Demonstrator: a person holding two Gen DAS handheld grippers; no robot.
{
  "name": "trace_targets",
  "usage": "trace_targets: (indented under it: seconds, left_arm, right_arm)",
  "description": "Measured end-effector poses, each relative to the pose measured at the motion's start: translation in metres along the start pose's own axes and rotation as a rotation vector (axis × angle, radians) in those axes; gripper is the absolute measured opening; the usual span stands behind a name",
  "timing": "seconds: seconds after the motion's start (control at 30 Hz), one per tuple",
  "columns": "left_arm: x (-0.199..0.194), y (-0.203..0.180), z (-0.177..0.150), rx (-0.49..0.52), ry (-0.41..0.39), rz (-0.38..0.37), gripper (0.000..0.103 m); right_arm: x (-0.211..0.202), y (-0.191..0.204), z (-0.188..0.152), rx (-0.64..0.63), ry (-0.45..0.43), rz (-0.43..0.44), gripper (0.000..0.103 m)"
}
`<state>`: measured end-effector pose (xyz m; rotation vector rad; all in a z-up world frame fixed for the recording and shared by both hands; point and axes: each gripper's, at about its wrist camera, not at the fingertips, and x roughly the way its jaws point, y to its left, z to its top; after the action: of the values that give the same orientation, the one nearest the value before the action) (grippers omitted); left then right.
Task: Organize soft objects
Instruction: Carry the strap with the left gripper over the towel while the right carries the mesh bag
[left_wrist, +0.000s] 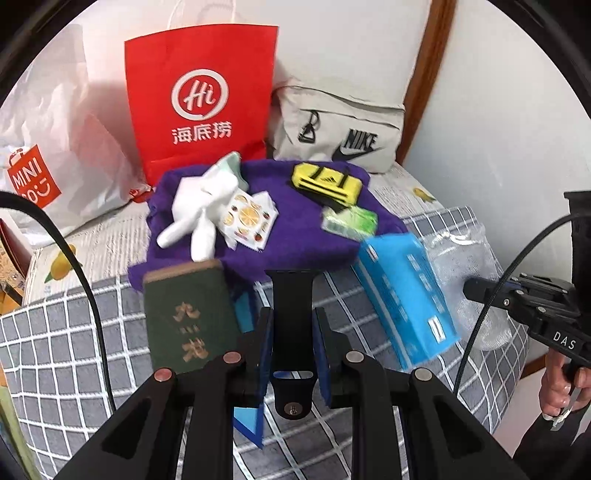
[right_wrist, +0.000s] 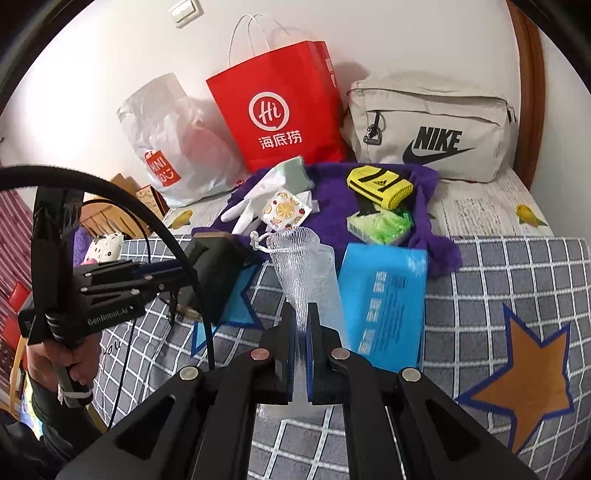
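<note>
White mesh pouch (right_wrist: 303, 269), drawstring end away

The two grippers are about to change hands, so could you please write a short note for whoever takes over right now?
Left gripper: shut on a black strap, held above the checked blanket.
Right gripper: shut on a white mesh pouch, lifted over the blanket.
On the purple towel: white glove, fruit-print packet, yellow pouch, green pack.
Beside it: blue pack and dark green box.
At the wall: red bag, Nike bag, Miniso bag.
Done: two items picked up. Left: placing them and sorting the rest.
</note>
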<state>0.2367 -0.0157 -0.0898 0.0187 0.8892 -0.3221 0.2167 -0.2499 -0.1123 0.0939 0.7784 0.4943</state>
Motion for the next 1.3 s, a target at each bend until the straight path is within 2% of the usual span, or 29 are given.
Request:
trace_targets:
  seconds: [0.33, 0.87, 1.3]
  left_arm:
    - [0.015, 0.024, 0.042, -0.003, -0.011, 0.018, 0.02]
    - [0.055, 0.046, 0.093, -0.015, 0.015, -0.015, 0.02]
    - [0.1, 0.056, 0.116, -0.012, 0.046, -0.064, 0.02]
  right_arm:
    - [0.023, -0.013, 0.045, -0.015, 0.002, -0.013, 0.005]
    - [0.081, -0.03, 0.114, -0.021, 0.046, 0.025, 0.005]
    - [0.14, -0.047, 0.142, 0.027, 0.128, 0.021, 0.005]
